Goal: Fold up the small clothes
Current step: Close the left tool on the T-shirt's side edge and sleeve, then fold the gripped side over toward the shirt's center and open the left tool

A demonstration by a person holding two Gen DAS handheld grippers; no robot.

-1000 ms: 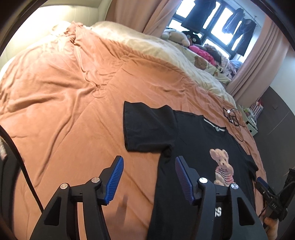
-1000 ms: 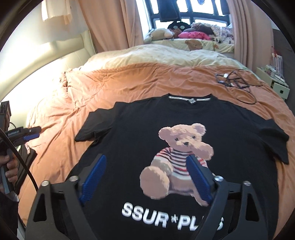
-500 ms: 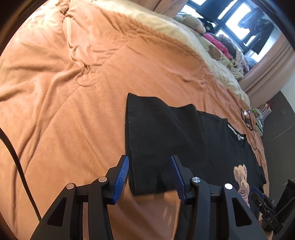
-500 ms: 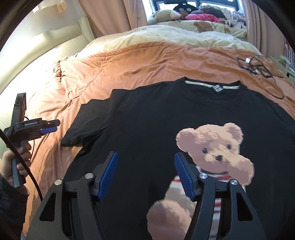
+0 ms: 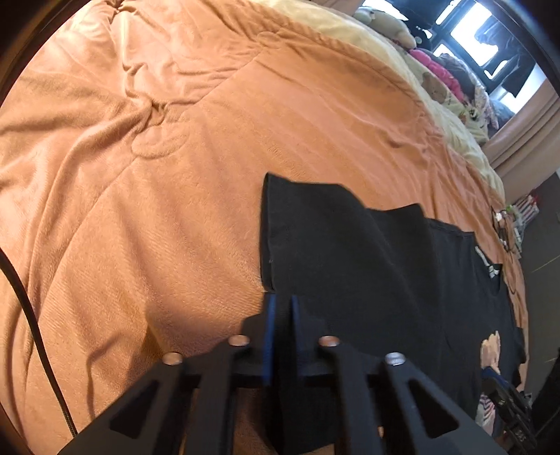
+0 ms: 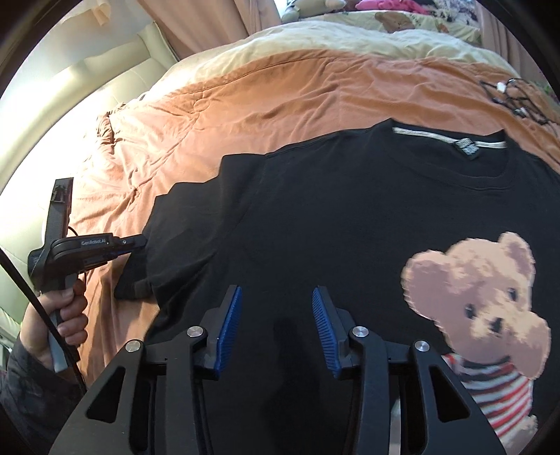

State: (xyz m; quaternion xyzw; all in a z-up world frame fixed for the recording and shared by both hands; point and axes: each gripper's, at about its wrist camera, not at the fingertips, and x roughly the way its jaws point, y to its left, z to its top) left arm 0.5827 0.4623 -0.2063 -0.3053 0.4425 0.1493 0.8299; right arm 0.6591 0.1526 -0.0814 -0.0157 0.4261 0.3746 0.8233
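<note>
Left tongs point(image 5: 280, 304) pinch black bear-print cotton T-shirt point(image 6: 350, 217) sleeve hem; right tongs point(image 6: 276, 311) closing over its chest, not gripping.

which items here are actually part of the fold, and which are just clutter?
Part of the job:
- black T-shirt, its sleeve
- left gripper, jaws shut on the sleeve's edge
- right gripper, jaws closing above the shirt

Lying about:
- cables
- stuffed toys
- orange blanket under the shirt

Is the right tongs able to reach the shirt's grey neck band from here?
Probably yes: the right tongs, closing with nothing gripped, hover over the flat black cotton T-shirt; only flat fabric lies before the grey neck band.
</note>
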